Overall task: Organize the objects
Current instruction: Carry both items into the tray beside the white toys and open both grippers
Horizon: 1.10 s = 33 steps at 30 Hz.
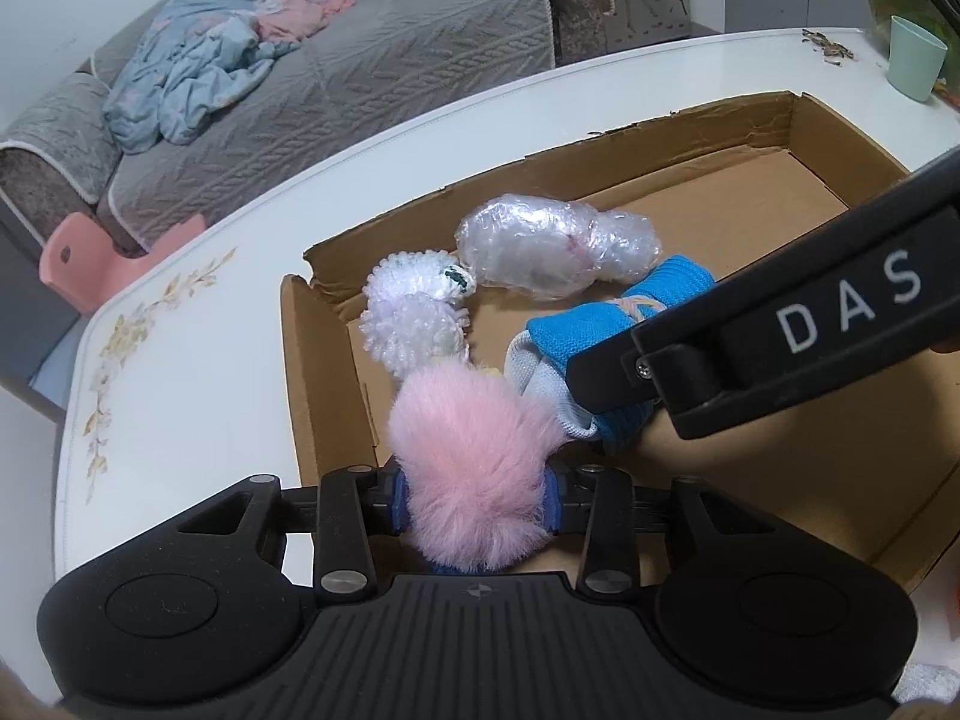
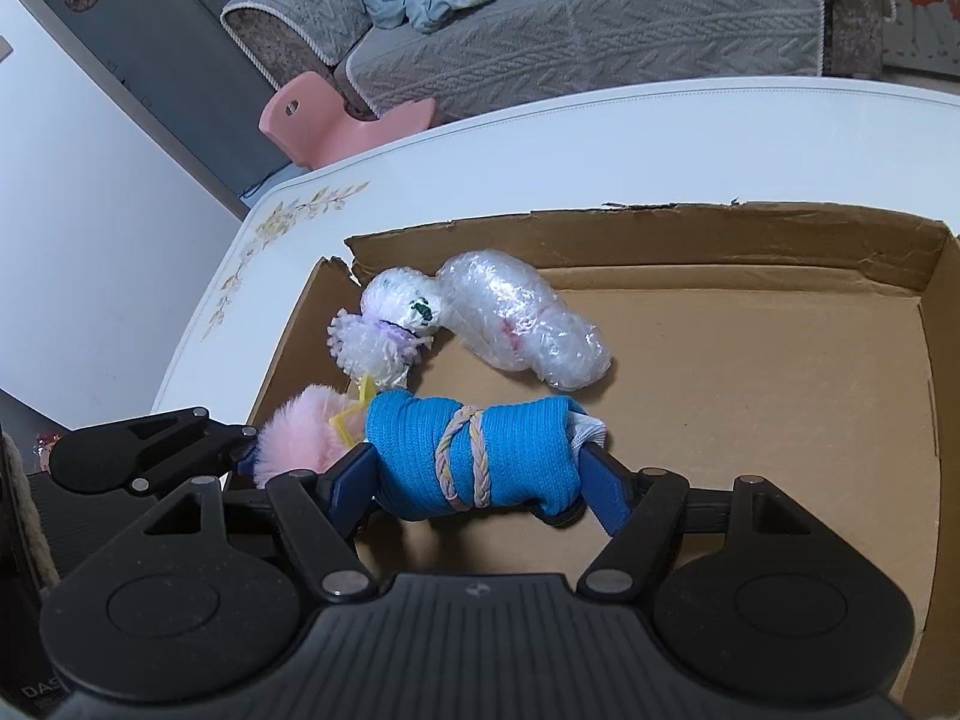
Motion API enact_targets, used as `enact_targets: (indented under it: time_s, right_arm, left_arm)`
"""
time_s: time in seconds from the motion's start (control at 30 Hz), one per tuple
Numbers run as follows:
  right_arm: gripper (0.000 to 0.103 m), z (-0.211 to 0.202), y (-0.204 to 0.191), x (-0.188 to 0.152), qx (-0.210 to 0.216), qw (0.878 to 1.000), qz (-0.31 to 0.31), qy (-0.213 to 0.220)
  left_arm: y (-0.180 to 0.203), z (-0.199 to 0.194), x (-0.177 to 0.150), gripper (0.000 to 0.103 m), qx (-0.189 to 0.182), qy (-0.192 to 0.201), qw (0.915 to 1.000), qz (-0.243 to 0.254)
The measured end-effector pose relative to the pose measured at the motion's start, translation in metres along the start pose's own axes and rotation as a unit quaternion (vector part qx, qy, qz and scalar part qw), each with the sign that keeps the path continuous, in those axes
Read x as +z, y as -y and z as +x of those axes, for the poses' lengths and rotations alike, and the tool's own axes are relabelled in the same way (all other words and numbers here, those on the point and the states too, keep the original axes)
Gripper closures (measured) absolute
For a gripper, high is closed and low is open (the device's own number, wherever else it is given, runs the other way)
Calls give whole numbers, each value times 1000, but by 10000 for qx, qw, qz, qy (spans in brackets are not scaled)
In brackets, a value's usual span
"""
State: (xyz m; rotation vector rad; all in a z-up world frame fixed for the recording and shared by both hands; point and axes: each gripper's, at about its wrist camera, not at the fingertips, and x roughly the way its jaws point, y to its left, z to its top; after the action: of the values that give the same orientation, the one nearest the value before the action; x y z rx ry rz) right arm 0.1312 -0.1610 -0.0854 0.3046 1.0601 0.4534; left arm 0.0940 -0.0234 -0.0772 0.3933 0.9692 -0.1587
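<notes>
A shallow cardboard box (image 1: 324, 372) (image 2: 750, 240) lies on the white table. My left gripper (image 1: 474, 492) is shut on a pink fluffy pom-pom (image 1: 474, 468), held over the box's near left corner; it also shows in the right wrist view (image 2: 300, 438). My right gripper (image 2: 480, 474) is shut on a blue rolled cloth bundle (image 2: 474, 450) tied with a braided band, just above the box floor; the bundle also shows in the left wrist view (image 1: 606, 324). A white bristly toy (image 1: 414, 312) (image 2: 390, 324) and a bubble-wrapped item (image 1: 552, 252) (image 2: 522, 324) lie in the box.
The white table (image 1: 180, 360) (image 2: 600, 144) has a flower print at its left end. A green cup (image 1: 915, 57) stands at the far right. A grey sofa (image 1: 336, 90) with blue clothes and a pink stool (image 2: 324, 120) stand beyond the table.
</notes>
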Motion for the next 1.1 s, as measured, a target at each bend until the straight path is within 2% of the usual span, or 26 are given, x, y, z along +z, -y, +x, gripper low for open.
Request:
enact_targets:
  time_s: [0.03, 0.1, 0.3, 0.5, 0.7, 0.87, 1.1]
  right_arm:
    - [33, -1, 1, 0, 0, 10000, 12, 8]
    - [31, -2, 2, 0, 40, 10000, 65, 19]
    - [30, -7, 3, 4, 137, 9998, 126, 86]
    - [23, -6, 3, 7, 150, 9996, 191, 106]
    - [14, -9, 3, 9, 216, 9993, 262, 176]
    - [14, -14, 3, 11, 206, 9992, 270, 214]
    - [12, -34, 3, 13, 300, 9986, 262, 334]
  left_arm:
    - [0, 0, 0, 54, 22, 2, 10000, -8]
    - [0, -1, 1, 43, 58, -8, 10000, -36]
    - [0, -2, 3, 35, 55, 11, 10000, -12]
    - [-2, -6, 3, 25, 4, -13, 10000, -80]
    - [-2, -18, 4, 22, -53, 6, 10000, -64]
    - [-5, -32, 3, 21, -48, 19, 10000, -47]
    - [-14, -45, 4, 21, -48, -8, 9994, -340]
